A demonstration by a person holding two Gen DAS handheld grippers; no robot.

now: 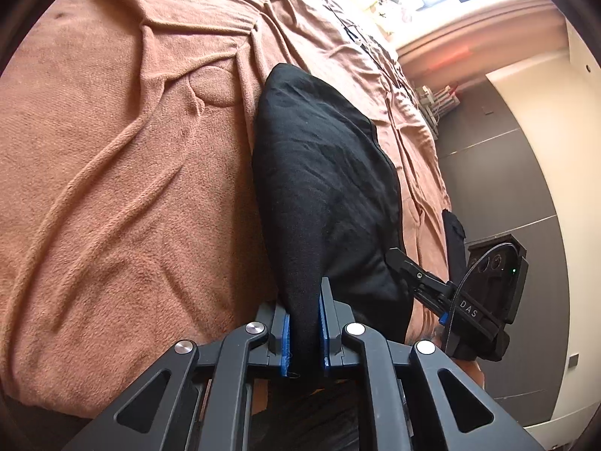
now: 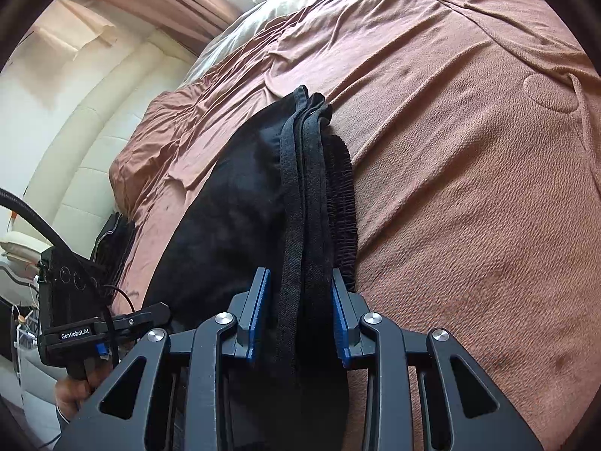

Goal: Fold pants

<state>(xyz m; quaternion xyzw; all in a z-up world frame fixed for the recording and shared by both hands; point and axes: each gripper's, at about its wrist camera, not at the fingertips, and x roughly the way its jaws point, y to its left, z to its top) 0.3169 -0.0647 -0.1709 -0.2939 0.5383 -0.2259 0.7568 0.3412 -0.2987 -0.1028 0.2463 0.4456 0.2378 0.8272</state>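
The black pants (image 1: 323, 173) lie folded into a long bundle on the brown bedspread (image 1: 112, 188). My left gripper (image 1: 304, 312) is shut on a near corner of the bundle, with black cloth pinched between its blue pads (image 1: 285, 334). In the right wrist view the stacked hems and ribbed waistband of the pants (image 2: 308, 195) run between the blue pads (image 2: 340, 319) of my right gripper (image 2: 300, 282), which is shut on this thick stack. Each gripper shows in the other's view, the right gripper (image 1: 398, 259) and the left gripper (image 2: 157, 310) both at the bundle's near end.
The wrinkled bedspread (image 2: 469, 188) spreads wide around the pants. A cream padded headboard (image 2: 94, 131) stands at the left. The bed's edge drops to a grey floor (image 1: 507, 188) at the right. A hand (image 2: 75, 387) holds the left gripper's handle.
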